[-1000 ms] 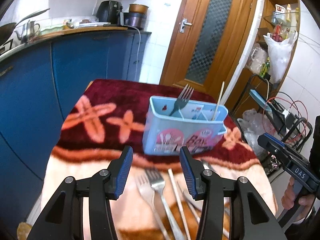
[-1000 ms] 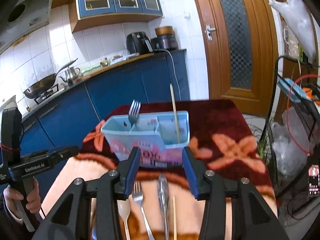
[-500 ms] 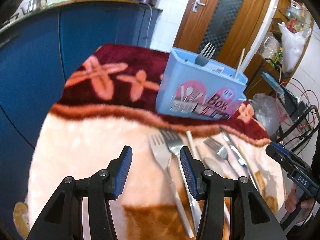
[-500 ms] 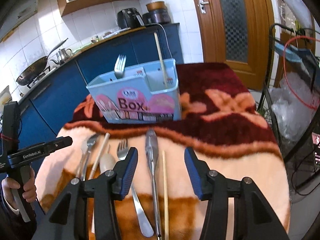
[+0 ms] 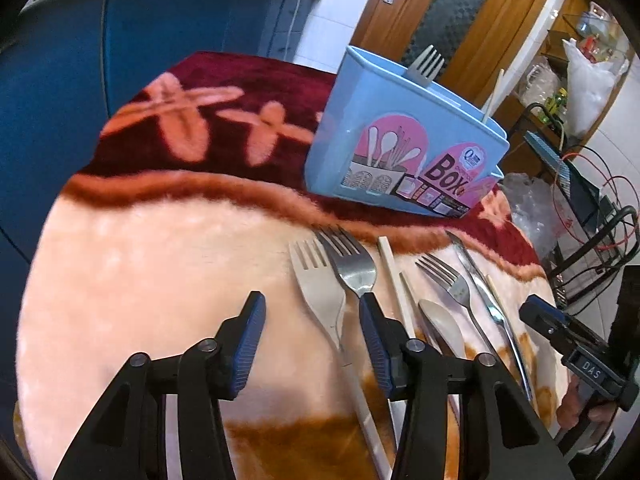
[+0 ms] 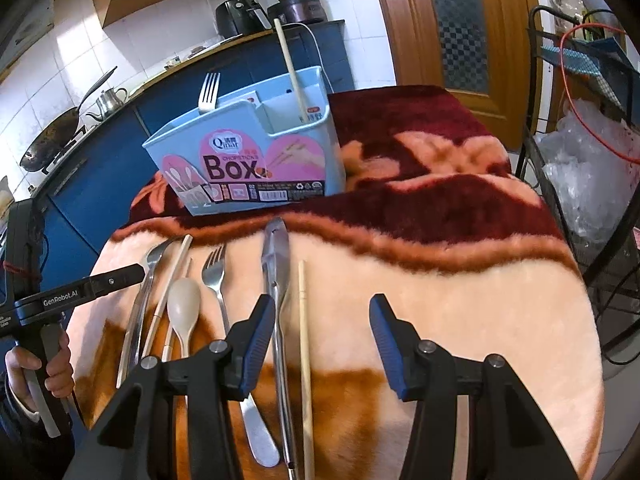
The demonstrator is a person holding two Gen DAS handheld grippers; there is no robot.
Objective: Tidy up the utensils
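A light blue utensil box (image 5: 404, 144) (image 6: 256, 160) stands on the blanket with a fork (image 6: 209, 92) and a chopstick (image 6: 290, 68) upright in it. Several utensils lie in a row in front of it: two forks (image 5: 320, 292) (image 5: 354, 264), a chopstick (image 5: 394, 276), a beige spoon (image 6: 183, 308), a steel fork (image 6: 214, 272), a steel knife (image 6: 276, 264) and a second chopstick (image 6: 304, 320). My left gripper (image 5: 312, 340) is open and empty, low over the leftmost forks. My right gripper (image 6: 322, 340) is open and empty, above the knife and the right chopstick.
A fluffy peach and maroon blanket (image 6: 440, 280) covers the small table. Blue kitchen cabinets (image 5: 160, 40) stand at the left, a wooden door (image 6: 452, 20) behind, and a wire rack with bags (image 6: 592, 160) at the right edge.
Both grippers have tilted down and come lower toward the row of utensils on the blanket. Both stay open and empty.
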